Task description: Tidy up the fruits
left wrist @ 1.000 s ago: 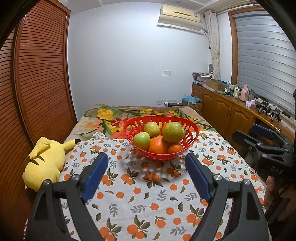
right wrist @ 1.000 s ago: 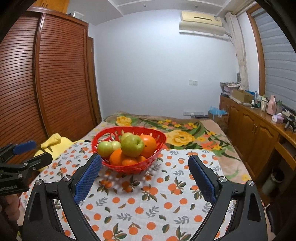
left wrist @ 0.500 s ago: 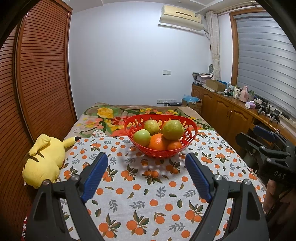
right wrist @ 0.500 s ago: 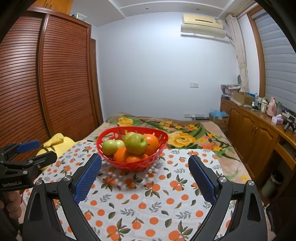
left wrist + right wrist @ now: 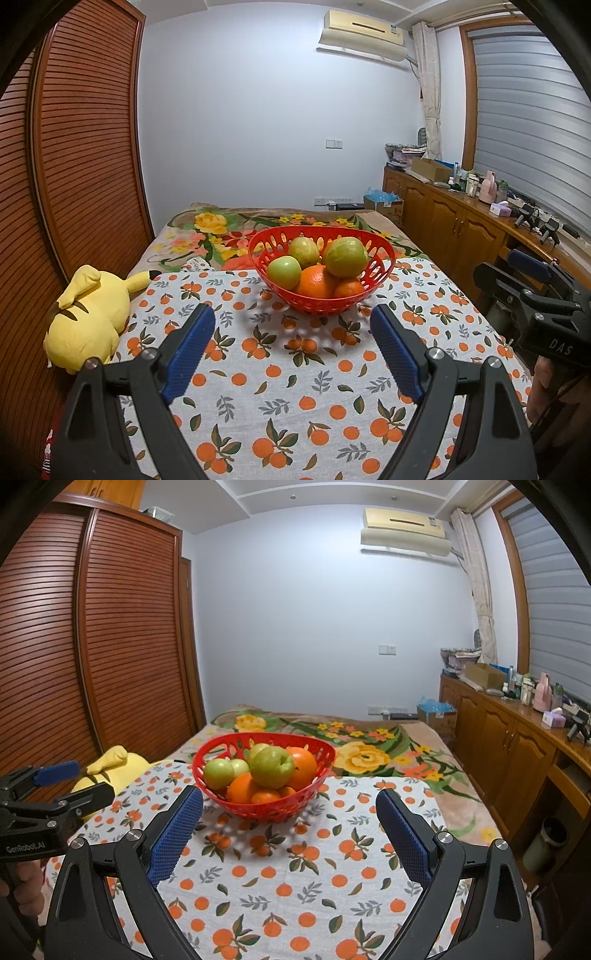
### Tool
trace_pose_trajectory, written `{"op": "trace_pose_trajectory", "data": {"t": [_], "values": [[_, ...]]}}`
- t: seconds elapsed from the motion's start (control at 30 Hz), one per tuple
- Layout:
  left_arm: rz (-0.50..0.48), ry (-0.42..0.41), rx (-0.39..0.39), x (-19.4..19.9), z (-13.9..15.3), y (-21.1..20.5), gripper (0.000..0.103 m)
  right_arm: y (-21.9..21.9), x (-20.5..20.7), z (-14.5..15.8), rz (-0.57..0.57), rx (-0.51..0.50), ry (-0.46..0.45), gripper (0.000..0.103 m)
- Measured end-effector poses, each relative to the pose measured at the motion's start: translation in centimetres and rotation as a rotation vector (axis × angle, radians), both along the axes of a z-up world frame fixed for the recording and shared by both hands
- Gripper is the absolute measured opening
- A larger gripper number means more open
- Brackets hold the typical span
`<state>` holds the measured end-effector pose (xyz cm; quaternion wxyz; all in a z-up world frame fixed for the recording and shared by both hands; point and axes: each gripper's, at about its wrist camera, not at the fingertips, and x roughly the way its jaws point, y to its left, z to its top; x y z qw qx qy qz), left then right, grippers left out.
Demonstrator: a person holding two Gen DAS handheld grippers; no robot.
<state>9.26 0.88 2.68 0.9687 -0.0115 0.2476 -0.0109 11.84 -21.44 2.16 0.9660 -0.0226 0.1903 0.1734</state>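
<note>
Both blue-padded black grippers, left (image 5: pixel 292 325) and right (image 5: pixel 289 808), hover wide open and empty over the orange-print cloth (image 5: pixel 280 373), short of the red perforated plastic bowl (image 5: pixel 382 258) piled with green and orange fruits (image 5: pixel 321 267).

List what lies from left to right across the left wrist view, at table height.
Yellow plush toy → red fruit basket → right gripper at the right edge, jaws open.
</note>
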Motion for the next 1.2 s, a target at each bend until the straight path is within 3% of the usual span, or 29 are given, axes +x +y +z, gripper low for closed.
{"op": "trace_pose_trajectory", "data": {"t": [1.2], "values": [[-0.003, 0.000, 0.000, -0.14, -0.20, -0.13, 0.088, -0.05, 0.00, -0.03, 0.001, 0.002, 0.001, 0.096]]}}
